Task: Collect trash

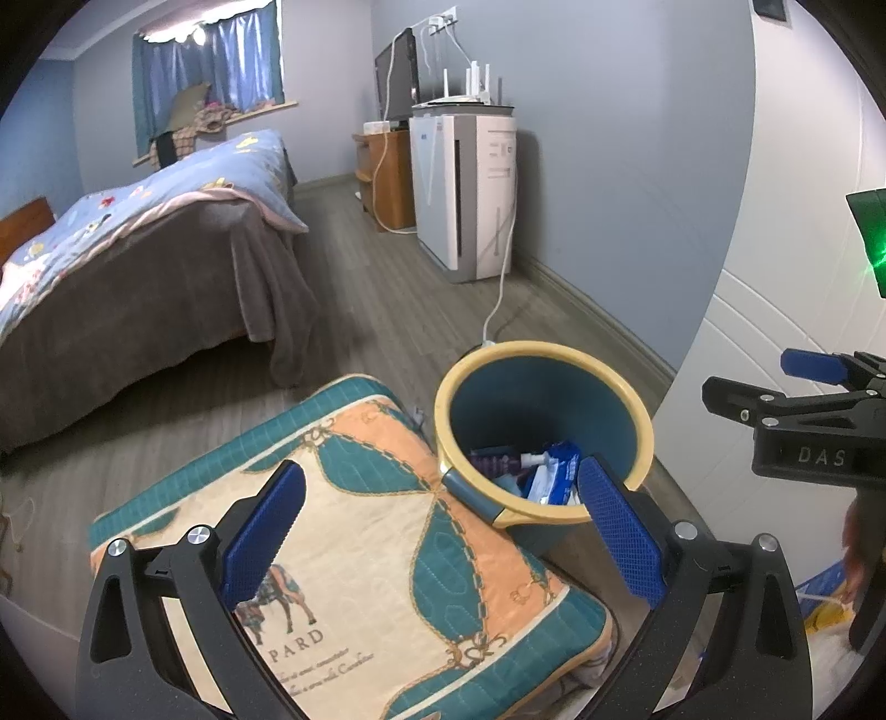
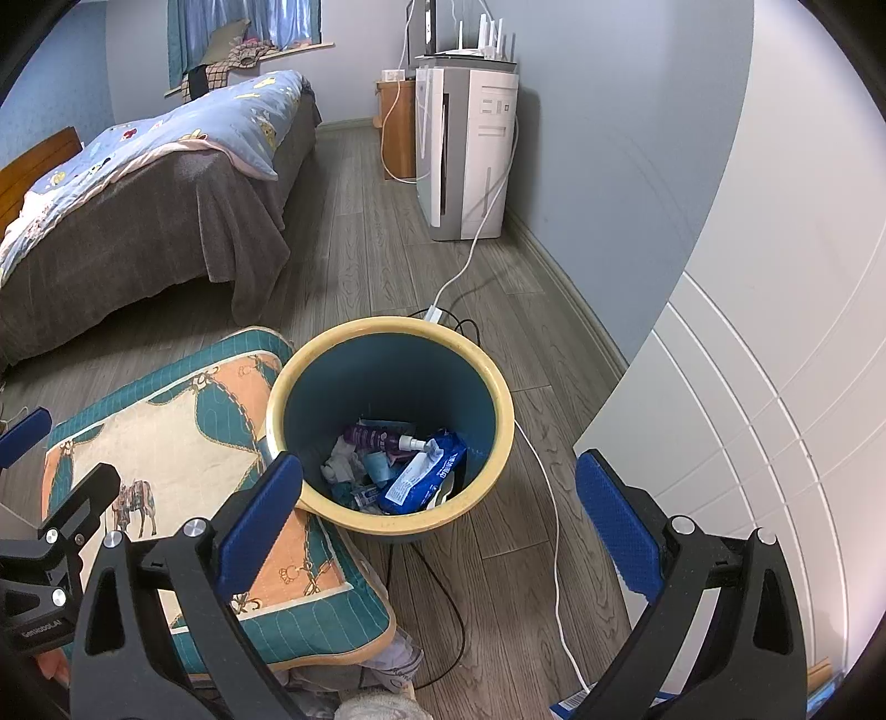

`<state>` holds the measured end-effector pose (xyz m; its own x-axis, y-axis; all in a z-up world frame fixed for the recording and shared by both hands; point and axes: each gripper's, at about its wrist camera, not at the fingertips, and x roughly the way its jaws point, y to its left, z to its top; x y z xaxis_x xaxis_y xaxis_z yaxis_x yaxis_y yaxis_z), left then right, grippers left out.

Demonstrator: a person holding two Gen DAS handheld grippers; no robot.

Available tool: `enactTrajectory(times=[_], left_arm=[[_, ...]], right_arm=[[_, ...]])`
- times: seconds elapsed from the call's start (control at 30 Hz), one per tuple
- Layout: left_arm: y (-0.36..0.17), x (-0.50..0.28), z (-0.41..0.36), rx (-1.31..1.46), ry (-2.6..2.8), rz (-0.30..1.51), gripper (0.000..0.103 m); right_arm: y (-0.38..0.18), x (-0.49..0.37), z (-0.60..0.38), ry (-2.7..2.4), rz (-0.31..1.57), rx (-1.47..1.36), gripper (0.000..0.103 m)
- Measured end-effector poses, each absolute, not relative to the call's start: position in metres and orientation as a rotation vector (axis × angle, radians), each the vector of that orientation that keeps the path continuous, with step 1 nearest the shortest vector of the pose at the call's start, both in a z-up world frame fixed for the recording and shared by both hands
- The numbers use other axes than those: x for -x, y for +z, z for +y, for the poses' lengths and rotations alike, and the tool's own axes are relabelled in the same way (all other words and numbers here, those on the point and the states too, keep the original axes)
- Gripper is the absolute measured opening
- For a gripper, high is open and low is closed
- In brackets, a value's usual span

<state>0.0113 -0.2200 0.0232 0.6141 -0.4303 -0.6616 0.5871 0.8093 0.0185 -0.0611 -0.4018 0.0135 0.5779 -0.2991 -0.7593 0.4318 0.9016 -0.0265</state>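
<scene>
A lived-in bedroom at home. Shown by a bed (image 1: 138,249) under a blue cartoon-print quilt (image 1: 166,194), curtained window (image 1: 207,61), wood-plank floor (image 2: 387,221), air purifier (image 2: 465,149) (router (image 2: 482,39) on top), patterned cushion (image 1: 360,554) beside a part-filled trash bin (image 2: 387,415).

The bin (image 2: 387,421) stands on the floor (image 2: 354,260) just right of the cushion (image 2: 166,443), touching it. A wipes pack (image 2: 426,471) and spray bottle (image 2: 387,441) lie inside. Behind it a cable (image 2: 476,243) runs to the purifier (image 2: 470,149); the bed (image 2: 138,183) lies far left.
</scene>
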Motion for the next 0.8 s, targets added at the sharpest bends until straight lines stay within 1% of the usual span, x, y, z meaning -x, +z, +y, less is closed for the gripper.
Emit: enactTrajectory(times=[0.53, 0.73, 0.8], left_arm=[[0.024, -0.015, -0.214, -0.268, -0.586, 0.681, 0.098], [0.032, -0.011, -0.212, -0.27, -0.59, 0.621, 0.098], [0.032, -0.014, -0.209, -0.256, -0.589, 0.636, 0.098]], right_arm=[[0.013, 0.062, -0.402, -0.429, 0.856, -0.168, 0.097], [0.014, 0.061, -0.403, -0.427, 0.856, -0.168, 0.097], [0.013, 0.062, -0.403, -0.428, 0.856, -0.169, 0.097]])
